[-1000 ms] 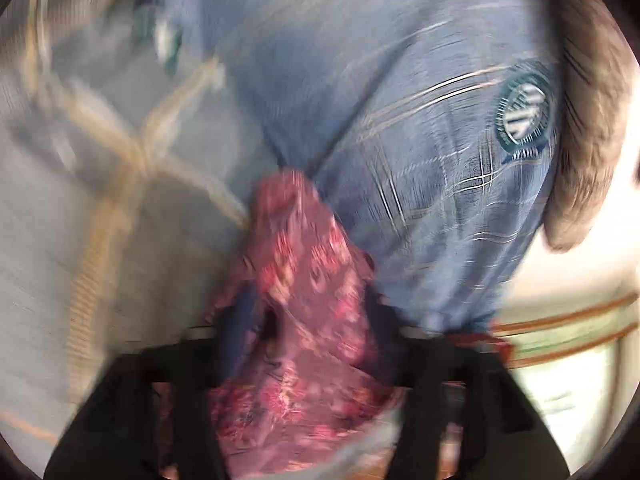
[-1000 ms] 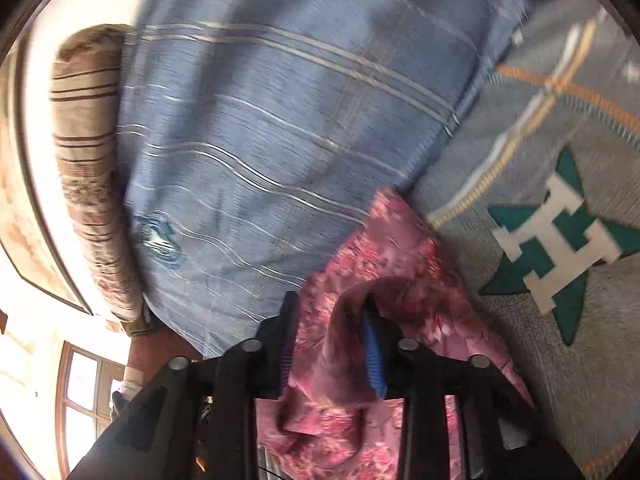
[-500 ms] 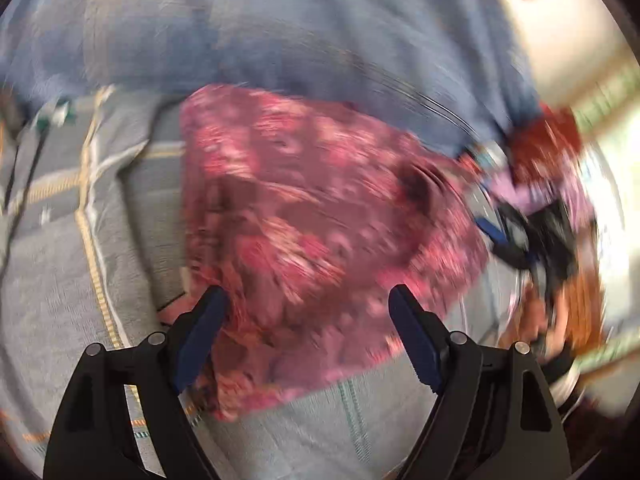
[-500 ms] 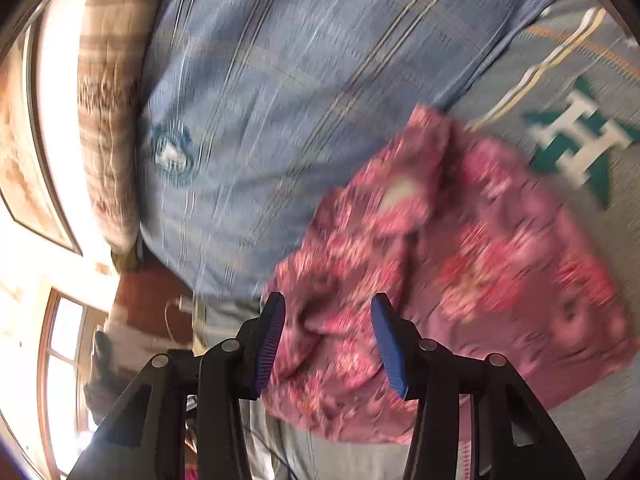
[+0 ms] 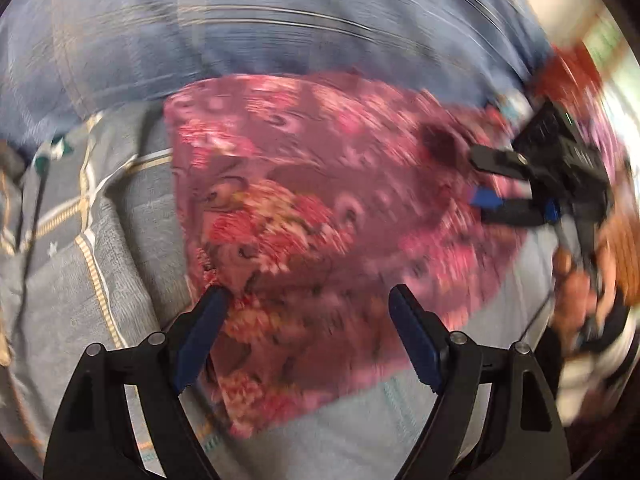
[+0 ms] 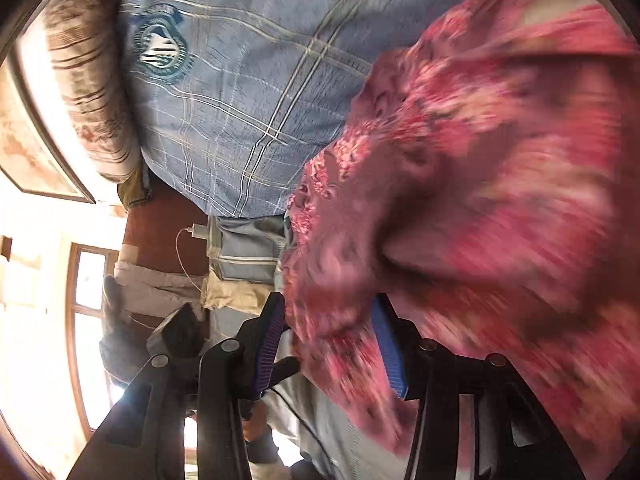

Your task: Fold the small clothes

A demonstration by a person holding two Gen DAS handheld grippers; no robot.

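A pink floral garment [image 5: 320, 208] lies spread on the grey patterned bedspread [image 5: 80, 280]. My left gripper [image 5: 308, 300] hovers open over the garment's near edge, both blue pads clear of the cloth. The right gripper [image 5: 490, 178] reaches in from the right, its fingers astride the garment's right edge. Seen from the right wrist, the garment [image 6: 500, 200] fills the right half, blurred. A loose fold sits between the spread fingers of the right gripper [image 6: 328, 316]. A gap shows beside the left pad, so nothing is pinched.
A blue plaid cushion [image 6: 248, 100] with a round crest lies behind the garment, also blue plaid cushion [image 5: 280, 20]. A brown striped pillow [image 6: 88, 80] leans at the far side. A white charger and cable [image 6: 198, 232] hang by the bed's edge, near a window [image 6: 92, 320].
Both grippers held a bunched-up fold of the garment a second ago. Their jaws have since widened and let it go, and the garment now lies spread on the bedspread. Both hands have swung sideways.
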